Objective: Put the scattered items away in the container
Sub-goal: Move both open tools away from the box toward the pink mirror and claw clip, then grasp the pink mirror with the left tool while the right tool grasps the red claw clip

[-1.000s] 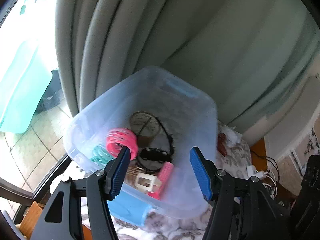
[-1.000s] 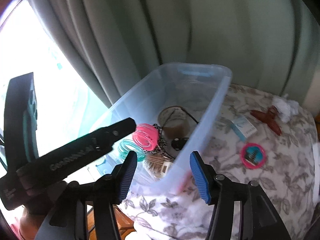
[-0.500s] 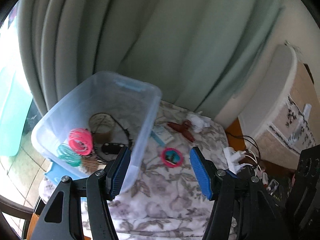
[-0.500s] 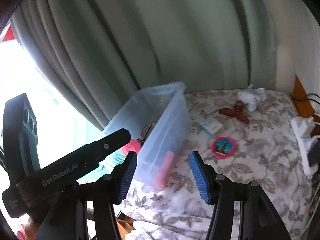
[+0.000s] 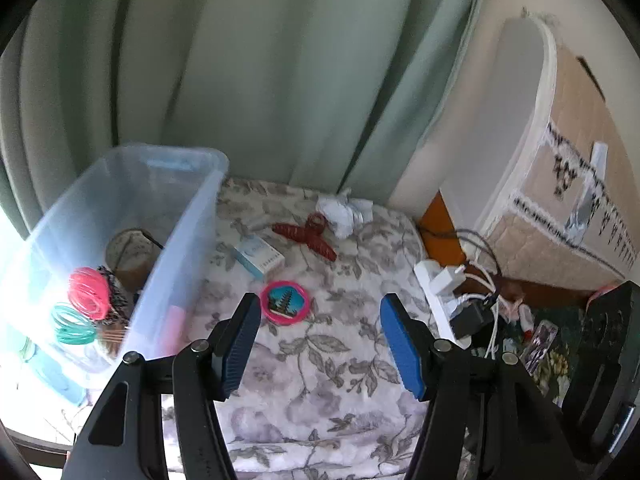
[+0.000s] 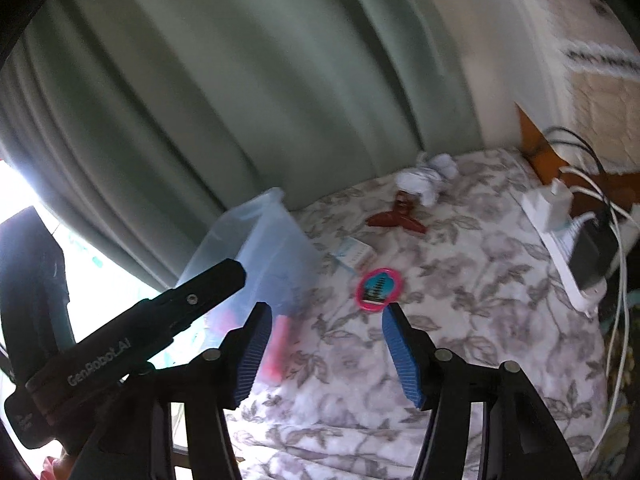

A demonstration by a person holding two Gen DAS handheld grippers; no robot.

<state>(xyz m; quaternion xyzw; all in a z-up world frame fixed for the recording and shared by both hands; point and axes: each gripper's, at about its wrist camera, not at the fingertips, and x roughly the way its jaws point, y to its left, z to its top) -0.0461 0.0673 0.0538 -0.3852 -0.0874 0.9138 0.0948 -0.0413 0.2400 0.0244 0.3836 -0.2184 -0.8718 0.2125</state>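
Note:
A clear plastic bin [image 5: 176, 240] [image 6: 276, 248] stands at the left of the floral cloth and holds pink and teal coil hair ties [image 5: 88, 292], a jar and other small items. On the cloth lie a round pink-rimmed mirror [image 5: 285, 302] [image 6: 378, 284], a small white-and-blue box [image 5: 258, 256] [image 6: 354, 254], a red hair claw [image 5: 308, 236] [image 6: 396, 216] and a crumpled white tissue [image 5: 344, 212] [image 6: 426, 178]. My left gripper [image 5: 316, 344] is open and empty, hovering short of the mirror. My right gripper [image 6: 326, 352] is empty, its jaws opening, also short of the mirror.
A white power strip [image 5: 438, 300] [image 6: 560, 236] with chargers and cables lies along the cloth's right edge. Green curtains [image 5: 260, 72] hang behind. A covered cabinet [image 5: 560, 160] stands at the right. The left gripper's black body [image 6: 132, 332] crosses the right wrist view's lower left.
Both views swung from over the bin to the right, bringing the mirror, box, claw and tissue on the cloth into view. The bin now sits at the left.

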